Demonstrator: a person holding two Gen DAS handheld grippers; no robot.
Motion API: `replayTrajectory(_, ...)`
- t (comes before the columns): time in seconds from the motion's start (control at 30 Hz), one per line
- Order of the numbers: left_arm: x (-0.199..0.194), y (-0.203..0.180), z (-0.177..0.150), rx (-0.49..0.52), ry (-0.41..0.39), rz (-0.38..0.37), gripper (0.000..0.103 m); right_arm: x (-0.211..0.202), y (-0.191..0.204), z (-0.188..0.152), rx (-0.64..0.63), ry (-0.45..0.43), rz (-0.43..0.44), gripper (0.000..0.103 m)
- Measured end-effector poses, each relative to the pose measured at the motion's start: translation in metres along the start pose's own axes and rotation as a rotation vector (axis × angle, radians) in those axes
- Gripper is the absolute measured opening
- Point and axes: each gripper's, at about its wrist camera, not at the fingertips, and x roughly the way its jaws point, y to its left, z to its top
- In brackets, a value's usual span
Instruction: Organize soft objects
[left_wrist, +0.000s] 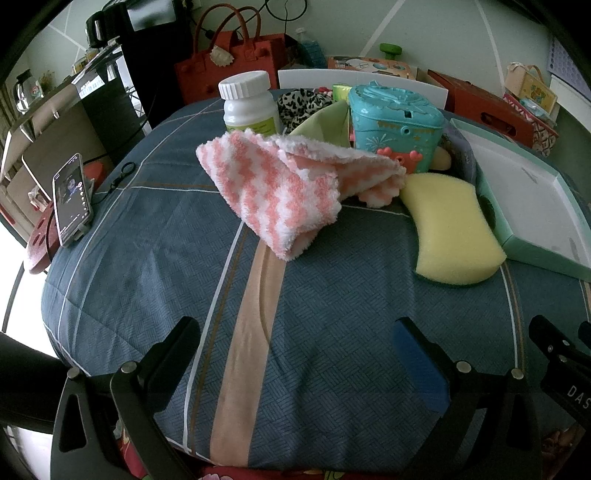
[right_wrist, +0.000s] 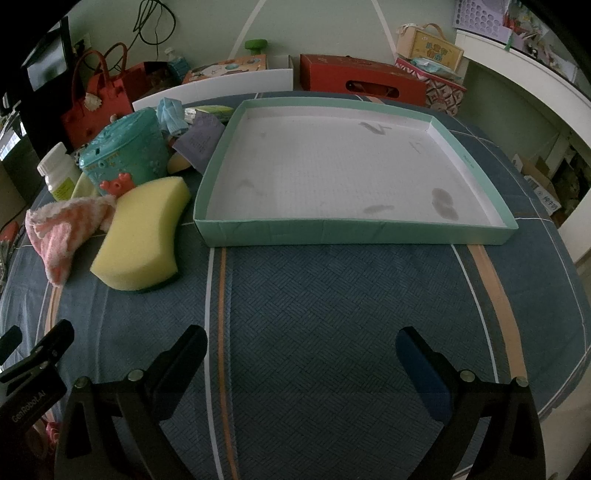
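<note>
Pink-and-white checked fluffy cloth (left_wrist: 280, 184) sits dead ahead of left tool (left_wrist: 295, 362), long axis slanting away-left | yellow curved foam sponge (right_wrist: 142, 236) ahead-left of right tool (right_wrist: 301, 373) | both tools spread wide, holding nothing | left's closer to the cloth

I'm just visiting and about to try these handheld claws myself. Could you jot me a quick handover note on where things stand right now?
Left claw: open, holding nothing, above the blue cloth.
Right claw: open, holding nothing, facing the tray.
Pink-and-white towel: crumpled on the cloth, left of the sponge.
Yellow sponge: on the cloth beside the tray's left front corner.
Green tray: nothing in it, only stains.
Done: nothing sorted yet.
Left: probably move the towel and sponge into the tray.
</note>
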Motion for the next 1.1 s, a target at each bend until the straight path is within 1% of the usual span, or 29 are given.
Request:
replayTrajectory(0.23, 0.001, 0.002, 0.001, -0.006, 0.006, -0.007, 0.103, 0.0, 0.0, -0.001, -0.003, 0.001, 0.0, 0.103)
replayTrajectory(0.37, 0.004, 0.01, 0.005, -0.036, 0.038, -0.058, 0.103, -0.003, 0.001, 0.0, -0.015, -0.006, 0.024, 0.103)
replayTrajectory(0.5, -0.001, 0.018, 0.016, -0.043, 0.037, -0.098, 0.103, -0.014, 0.007, 0.005, -0.043, -0.027, 0.072, 0.103)
replayTrajectory(0.6, -0.007, 0.025, 0.031, -0.046, 0.024, -0.12, 0.103, -0.023, 0.019, 0.014, -0.066, -0.031, 0.141, 0.103)
replayTrajectory(0.7, -0.013, 0.039, 0.049, -0.07, 0.014, -0.15, 0.103, -0.031, 0.038, 0.023, -0.096, -0.054, 0.19, 0.103)
replayTrajectory(0.8, -0.012, 0.053, 0.058, -0.089, 0.023, -0.154, 0.103, -0.032, 0.061, 0.032, -0.142, -0.056, 0.207, 0.103)
replayTrajectory(0.97, 0.003, 0.075, 0.071, -0.125, 0.062, -0.152, 0.103, -0.018, 0.087, 0.036, -0.203, -0.019, 0.212, 0.103)
replayTrajectory(1.1, 0.015, 0.074, 0.073, -0.125, 0.094, -0.157, 0.103, -0.003, 0.102, 0.04, -0.214, 0.028, 0.212, 0.103)
